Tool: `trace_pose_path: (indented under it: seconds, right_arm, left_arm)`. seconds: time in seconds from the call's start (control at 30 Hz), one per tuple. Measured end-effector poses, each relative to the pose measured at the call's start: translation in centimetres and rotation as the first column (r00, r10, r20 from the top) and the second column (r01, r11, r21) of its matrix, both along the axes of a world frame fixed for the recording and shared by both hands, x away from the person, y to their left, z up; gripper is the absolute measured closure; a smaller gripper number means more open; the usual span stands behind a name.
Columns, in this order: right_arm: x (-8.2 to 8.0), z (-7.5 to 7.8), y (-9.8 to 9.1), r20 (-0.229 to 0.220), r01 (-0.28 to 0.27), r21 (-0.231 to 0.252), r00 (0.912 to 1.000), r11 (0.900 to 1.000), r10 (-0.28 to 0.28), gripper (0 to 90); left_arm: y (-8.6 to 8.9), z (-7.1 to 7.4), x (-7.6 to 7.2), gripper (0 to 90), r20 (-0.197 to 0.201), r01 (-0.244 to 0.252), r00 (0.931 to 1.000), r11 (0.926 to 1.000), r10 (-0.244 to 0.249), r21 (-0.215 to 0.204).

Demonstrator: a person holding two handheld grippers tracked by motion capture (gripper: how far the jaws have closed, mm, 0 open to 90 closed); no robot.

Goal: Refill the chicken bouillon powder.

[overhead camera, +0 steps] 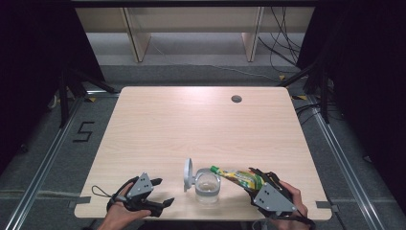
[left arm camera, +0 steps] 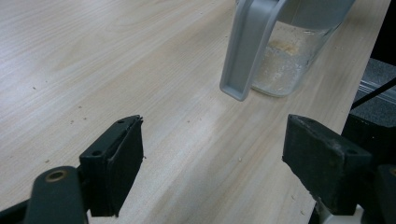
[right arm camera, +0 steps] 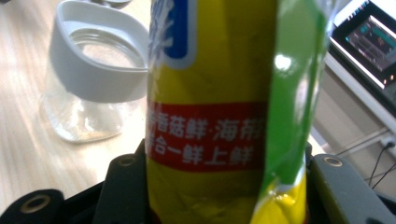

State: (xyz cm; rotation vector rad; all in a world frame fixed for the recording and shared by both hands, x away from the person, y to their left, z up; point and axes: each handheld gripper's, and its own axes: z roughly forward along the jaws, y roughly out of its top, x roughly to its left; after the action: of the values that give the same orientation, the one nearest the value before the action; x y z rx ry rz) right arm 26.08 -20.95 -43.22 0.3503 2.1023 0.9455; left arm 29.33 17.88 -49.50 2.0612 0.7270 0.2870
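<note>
Risk first, bottom right of the high view: right gripper (overhead camera: 255, 184) is clamped on the yellow-green pouch (overhead camera: 238, 177), which lies tilted with its far end over the rim of the glass jar (overhead camera: 208, 185). The grip sits on soft foil (right gripper view shows the pads pressing its sides), so the pouch could fold or slip and dump its contents past the rim onto the table (overhead camera: 191, 124).

Jar stands at the bottom centre, just beside the near edge, grey lid (overhead camera: 188, 174) flipped up to its left. Nothing steadies it: left gripper (overhead camera: 160, 206), bottom left, rests apart from it with jaws spread and empty. A nudge from the pouch could tip or slide the jar off that edge.

Some powder already sits in the jar (left arm camera: 285, 65).
</note>
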Motion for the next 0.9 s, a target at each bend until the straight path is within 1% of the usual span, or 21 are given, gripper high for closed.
trace_pose_path:
  seconds: [0.1,0.17,0.2,0.23,0.27,0.33,0.37,0.4,0.43,0.5,0.53,0.6,0.63,0.67,0.7,0.73,0.77,0.8,0.83,0.87,0.9]
  right_arm:
    - [-0.4,0.1,0.7,0.028,-0.004,-0.057,0.9996,0.9984,0.005,51.3]
    - [-0.6,0.1,1.1,0.049,0.006,-0.103,0.9988,0.9947,0.0,51.3]
    - [-0.6,0.2,1.3,0.08,0.0,-0.154,0.9967,0.9881,0.013,51.3]
    - [-0.8,0.1,1.4,0.078,0.006,-0.166,0.9969,0.9861,0.007,51.3]
    - [-0.9,0.2,1.6,0.103,0.005,-0.203,0.9945,0.9792,0.016,51.3]
    - [-1.1,0.1,1.9,0.108,0.018,-0.221,0.9941,0.9752,0.007,51.3]
    - [-1.1,0.2,2.0,0.138,0.016,-0.256,0.9902,0.9665,0.02,51.3]
    - [-1.2,0.2,2.1,0.137,0.032,-0.267,0.9906,0.9631,0.005,51.3]
    - [-1.1,0.3,2.2,0.146,0.017,-0.299,0.9889,0.954,0.028,51.4]
    - [-1.1,0.1,2.3,0.181,0.026,-0.331,0.9827,0.9434,0.036,51.4]
    - [-1.2,0.1,2.5,0.179,0.041,-0.347,0.9837,0.9369,0.023,51.4]
    - [-1.3,0.1,2.7,0.205,0.042,-0.384,0.9779,0.9224,0.041,51.4]
    - [-1.3,0.1,2.7,0.212,0.042,-0.391,0.9763,0.9194,0.045,51.5]
    - [-1.3,0.2,2.8,0.215,0.036,-0.402,0.9749,0.9148,0.057,51.5]
    - [-1.3,0.2,2.9,0.22,0.041,-0.417,0.974,0.9082,0.056,52.4]
    - [-1.3,0.6,3.0,0.252,0.041,-0.475,0.9633,0.879,0.092,53.3]
    - [-1.5,0.3,3.1,0.248,0.063,-0.463,0.9667,0.8843,0.061,53.7]
    - [-1.6,0.4,3.2,0.258,0.062,-0.487,0.9632,0.8713,0.076,53.8]
    - [-1.5,0.6,3.3,0.27,0.054,-0.518,0.9571,0.8535,0.104,53.9]
    - [-1.7,0.2,3.3,0.251,0.06,-0.496,0.965,0.8665,0.077,53.9]
    - [-1.5,0.5,3.5,0.276,0.044,-0.548,0.9521,0.8353,0.131,53.9]
  left_arm:
    - [0.1,0.0,0.0,19.6,0.008,-0.003,1.0,1.0,0.003,0.005]
    - [0.1,-0.1,0.0,19.6,0.004,-0.007,1.0,1.0,0.007,-0.006]
    - [0.1,-0.1,0.0,19.6,0.008,-0.003,1.0,1.0,0.003,-0.008]
    - [0.0,-0.1,0.0,19.6,0.01,-0.007,0.9999,0.9999,0.007,-0.011]
    - [0.0,-0.1,0.0,19.6,0.005,-0.009,0.9999,0.9999,0.01,-0.012]
    - [0.1,0.0,0.0,19.6,0.005,-0.002,1.0,1.0,0.002,0.0]
    - [0.0,-0.1,0.0,19.6,0.006,-0.006,1.0,1.0,0.006,-0.001]
    - [0.0,-0.1,0.0,19.6,0.004,-0.008,1.0,0.9999,0.008,-0.009]
    - [0.0,-0.1,0.0,19.6,0.008,-0.008,0.9999,1.0,0.008,0.004]
    - [0.1,-0.1,0.1,19.6,0.006,-0.002,1.0,0.9999,0.002,0.015]
    - [0.1,-0.1,0.1,19.6,0.004,-0.001,1.0,1.0,0.001,0.008]
    - [0.0,-0.1,0.0,19.6,0.008,-0.007,0.9999,0.9999,0.007,-0.012]
    - [0.1,-0.1,0.0,19.6,0.006,-0.006,1.0,1.0,0.006,-0.001]
    - [0.0,-0.1,0.0,19.6,0.007,-0.008,0.9999,0.9999,0.009,-0.014]
    - [0.1,-0.1,0.1,19.6,0.011,-0.008,0.9999,0.9998,0.008,0.017]
    - [0.1,-0.1,0.1,19.6,0.01,-0.001,0.9999,0.9999,0.001,0.013]
    - [0.0,-0.1,0.0,19.6,0.006,-0.007,1.0,0.9999,0.007,-0.01]
    - [0.0,-0.1,0.0,19.6,0.002,-0.005,1.0,1.0,0.005,-0.008]
    - [0.0,-0.1,0.0,19.6,0.007,-0.003,1.0,1.0,0.003,-0.003]
    - [0.1,0.0,0.1,19.6,0.024,0.006,0.9997,0.9998,-0.007,0.019]
    - [0.1,-0.1,0.1,19.6,0.019,0.009,0.9998,1.0,-0.009,0.001]
